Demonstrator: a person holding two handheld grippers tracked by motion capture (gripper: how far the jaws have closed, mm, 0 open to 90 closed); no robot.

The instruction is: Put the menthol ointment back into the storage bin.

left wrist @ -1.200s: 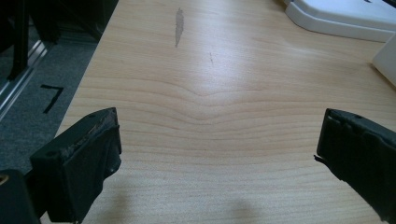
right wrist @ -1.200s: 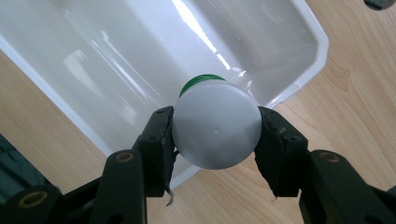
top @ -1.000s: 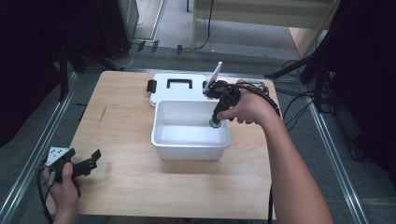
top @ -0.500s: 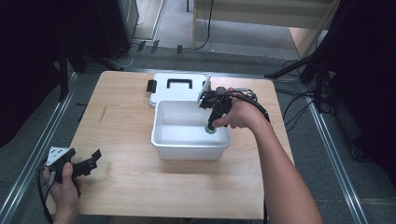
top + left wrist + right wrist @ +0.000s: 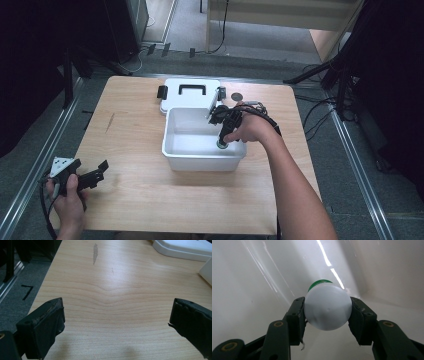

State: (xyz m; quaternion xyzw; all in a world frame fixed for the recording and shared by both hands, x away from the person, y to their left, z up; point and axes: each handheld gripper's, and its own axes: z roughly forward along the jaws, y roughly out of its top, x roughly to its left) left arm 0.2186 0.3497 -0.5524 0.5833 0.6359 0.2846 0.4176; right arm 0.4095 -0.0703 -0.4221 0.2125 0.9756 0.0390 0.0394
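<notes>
A white bottle with a green cap (image 5: 327,308) is clamped between the two jaws of the right gripper (image 5: 327,312), one jaw pressed to each side of its rounded body, with the green cap pointing away toward the wall of a white plastic bin (image 5: 200,155). In the high view the bottle (image 5: 221,145) is seen inside the bin, low against its right-hand wall and near its front right corner, with the right gripper (image 5: 223,135) reaching down over the bin's rim. Whether the bottle touches the bin's floor cannot be told. Just behind the bin, touching or nearly touching its rear wall, a white lid with a black handle (image 5: 189,93) lies flat on the wooden table (image 5: 140,195). A small dark round object (image 5: 237,96) rests just to the right of the lid, behind the bin. Well apart from the bin, toward the table's front left corner, the left gripper (image 5: 97,172) is held in a hand (image 5: 67,200); its jaws are spread wide with nothing between them, over bare wood.
</notes>
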